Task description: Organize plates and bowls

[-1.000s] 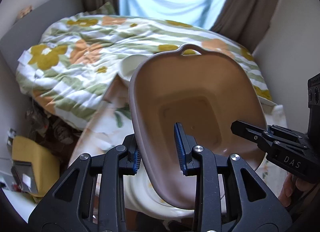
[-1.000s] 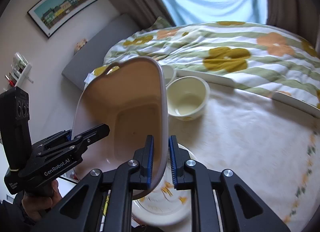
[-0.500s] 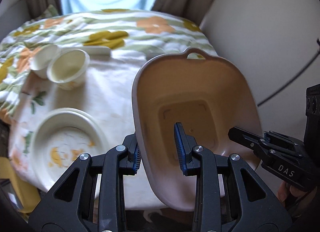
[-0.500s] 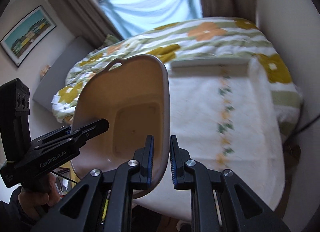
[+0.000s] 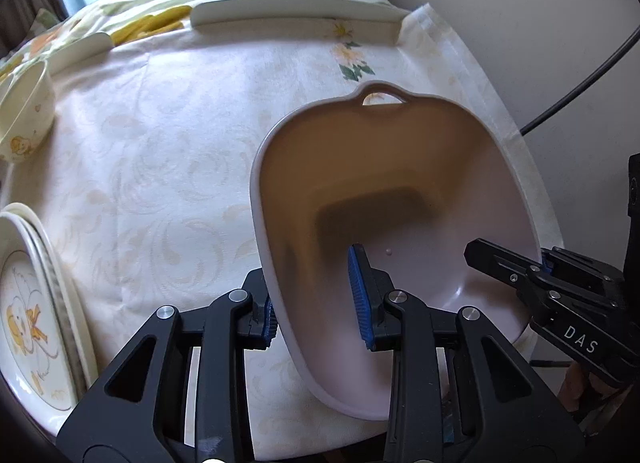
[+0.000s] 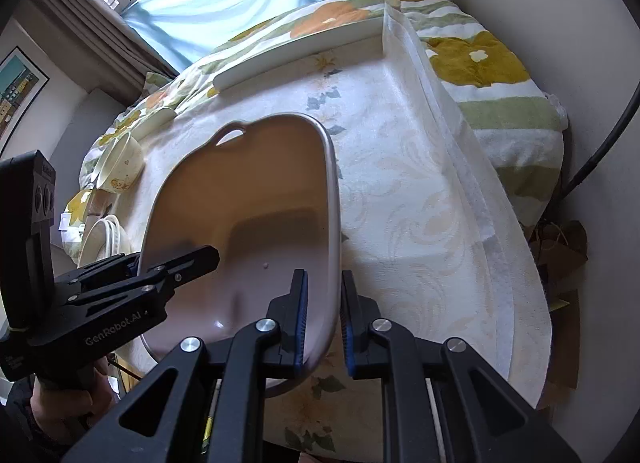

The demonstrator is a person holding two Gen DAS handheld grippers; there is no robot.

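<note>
Over a cloth-covered table [image 5: 168, 167], one pink basin [image 5: 400, 191] clamped by left gripper [image 5: 316, 299] and right gripper [image 6: 323, 319], one cream bowl [image 5: 24, 115], stacked plates [image 5: 32, 303] uncountable.

Empty pinkish tub [image 5: 400, 183] tilted above tablecloth, plates [image 5: 32, 303] left.

Stack of cream plates with yellow print [image 5: 28, 311] cropped at frame's left edge; pale pink plastic basin [image 5: 400, 199] hides the tablecloth's right edge.
</note>
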